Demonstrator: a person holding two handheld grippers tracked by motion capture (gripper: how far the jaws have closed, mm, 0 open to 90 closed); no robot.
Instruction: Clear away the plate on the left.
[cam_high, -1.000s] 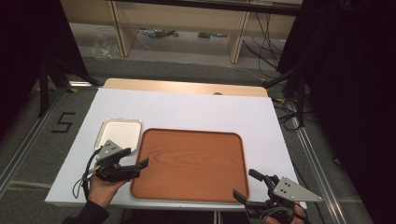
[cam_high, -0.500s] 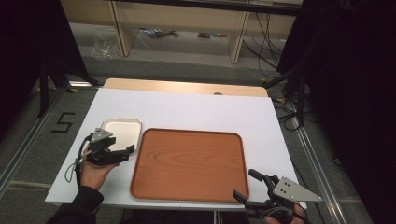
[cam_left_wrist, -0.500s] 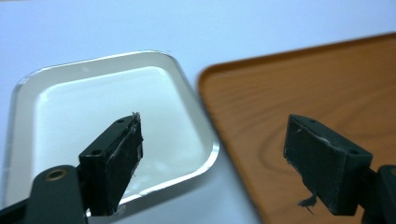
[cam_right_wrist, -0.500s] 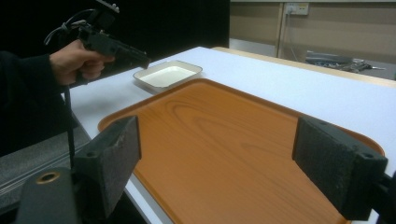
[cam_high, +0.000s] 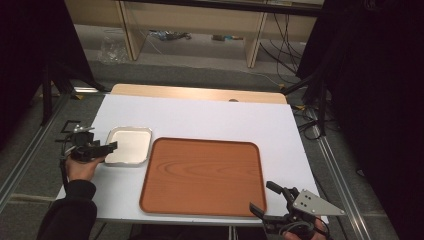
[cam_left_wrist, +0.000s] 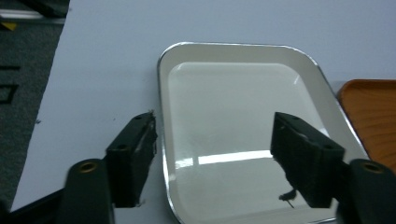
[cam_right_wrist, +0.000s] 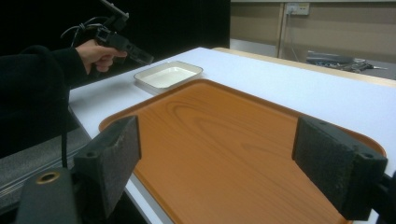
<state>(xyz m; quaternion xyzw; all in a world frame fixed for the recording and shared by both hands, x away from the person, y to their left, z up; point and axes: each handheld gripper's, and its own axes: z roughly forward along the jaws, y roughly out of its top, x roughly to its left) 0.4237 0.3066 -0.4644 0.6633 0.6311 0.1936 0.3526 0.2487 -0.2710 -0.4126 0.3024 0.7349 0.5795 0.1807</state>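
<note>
Dim room, grey carpet floor (cam_high: 200, 70), pale wooden shelving (cam_high: 190, 20) behind the white table (cam_high: 210, 120)

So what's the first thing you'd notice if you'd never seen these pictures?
The big orange-brown wooden tray in the middle of the white table. Next, the small white dish with a shiny metal rim just left of it, with the left gripper at its edge, jaws closing around the rim, not yet pinching.
</note>
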